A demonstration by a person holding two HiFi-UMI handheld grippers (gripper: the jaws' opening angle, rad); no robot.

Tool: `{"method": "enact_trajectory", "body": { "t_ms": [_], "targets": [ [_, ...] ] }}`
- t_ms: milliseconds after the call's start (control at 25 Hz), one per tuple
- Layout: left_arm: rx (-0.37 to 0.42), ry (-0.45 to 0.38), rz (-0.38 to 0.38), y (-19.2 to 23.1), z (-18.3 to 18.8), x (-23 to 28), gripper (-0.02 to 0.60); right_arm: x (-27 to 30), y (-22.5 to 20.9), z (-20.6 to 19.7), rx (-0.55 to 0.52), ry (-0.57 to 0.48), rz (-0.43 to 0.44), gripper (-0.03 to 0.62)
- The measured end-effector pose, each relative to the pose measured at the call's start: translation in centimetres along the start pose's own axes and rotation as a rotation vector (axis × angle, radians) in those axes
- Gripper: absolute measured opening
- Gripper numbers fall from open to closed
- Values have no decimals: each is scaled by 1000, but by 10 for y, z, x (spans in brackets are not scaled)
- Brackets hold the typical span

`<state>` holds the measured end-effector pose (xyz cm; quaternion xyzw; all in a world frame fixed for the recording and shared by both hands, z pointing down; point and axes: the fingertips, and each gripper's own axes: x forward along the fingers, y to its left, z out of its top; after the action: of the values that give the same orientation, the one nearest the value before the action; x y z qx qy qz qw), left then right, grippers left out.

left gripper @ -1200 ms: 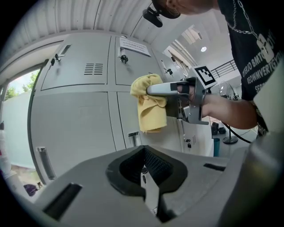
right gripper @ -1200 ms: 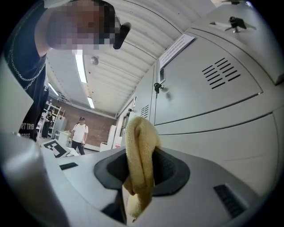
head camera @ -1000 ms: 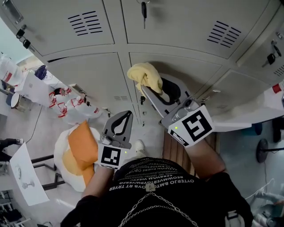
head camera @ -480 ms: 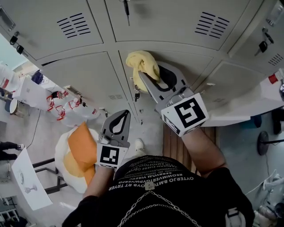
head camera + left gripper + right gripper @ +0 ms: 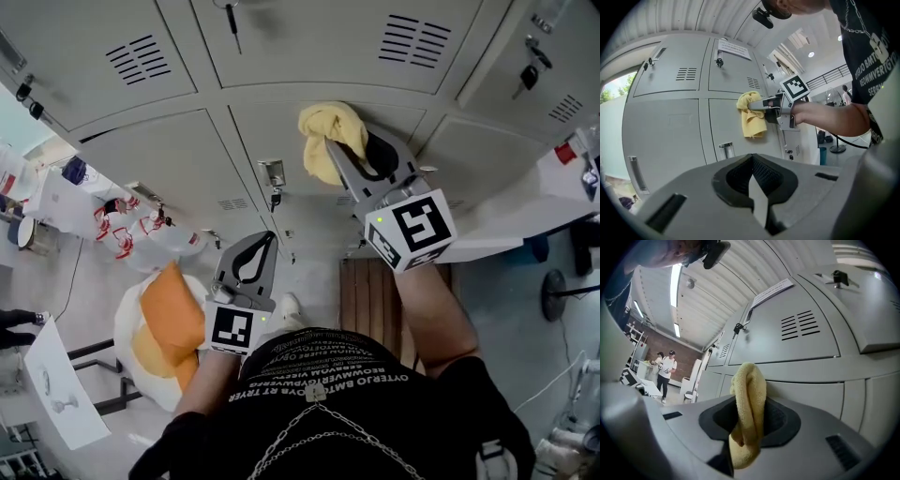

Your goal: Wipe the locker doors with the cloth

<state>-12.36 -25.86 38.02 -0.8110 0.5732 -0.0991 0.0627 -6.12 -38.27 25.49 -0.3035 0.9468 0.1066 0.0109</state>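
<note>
Grey locker doors (image 5: 178,155) fill the upper part of the head view. My right gripper (image 5: 336,150) is shut on a bunched yellow cloth (image 5: 328,131), which is held against the middle lower door (image 5: 394,117) just under the seam with the upper row. In the right gripper view the cloth (image 5: 749,385) hangs folded between the jaws of the right gripper (image 5: 749,401). My left gripper (image 5: 271,238) is shut and empty, held low and away from the doors. In its own view the left gripper (image 5: 753,159) points toward the cloth (image 5: 751,119) and a door latch (image 5: 726,150).
A metal latch (image 5: 273,173) sits left of the cloth, and a key (image 5: 232,17) hangs in the upper door. An orange and white cushion (image 5: 169,323) lies on the floor at left. A wooden board (image 5: 370,300) lies below the lockers. A white counter (image 5: 525,220) juts in at right.
My right gripper has carried the cloth to the right across the locker face, past the latch onto the middle lower door. The left gripper has stayed where it was.
</note>
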Motion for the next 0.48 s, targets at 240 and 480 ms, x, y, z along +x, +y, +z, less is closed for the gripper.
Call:
{"method": "enact_trajectory", "body": {
  "t_ms": [240, 480],
  "targets": [
    [-1, 0, 3, -8, 3, -4, 6, -20, -23, -6, 3, 13, -54, 110],
    [6, -1, 12, -13, 5, -12, 6, -40, -47, -8, 0, 21, -110, 112]
  ]
}}
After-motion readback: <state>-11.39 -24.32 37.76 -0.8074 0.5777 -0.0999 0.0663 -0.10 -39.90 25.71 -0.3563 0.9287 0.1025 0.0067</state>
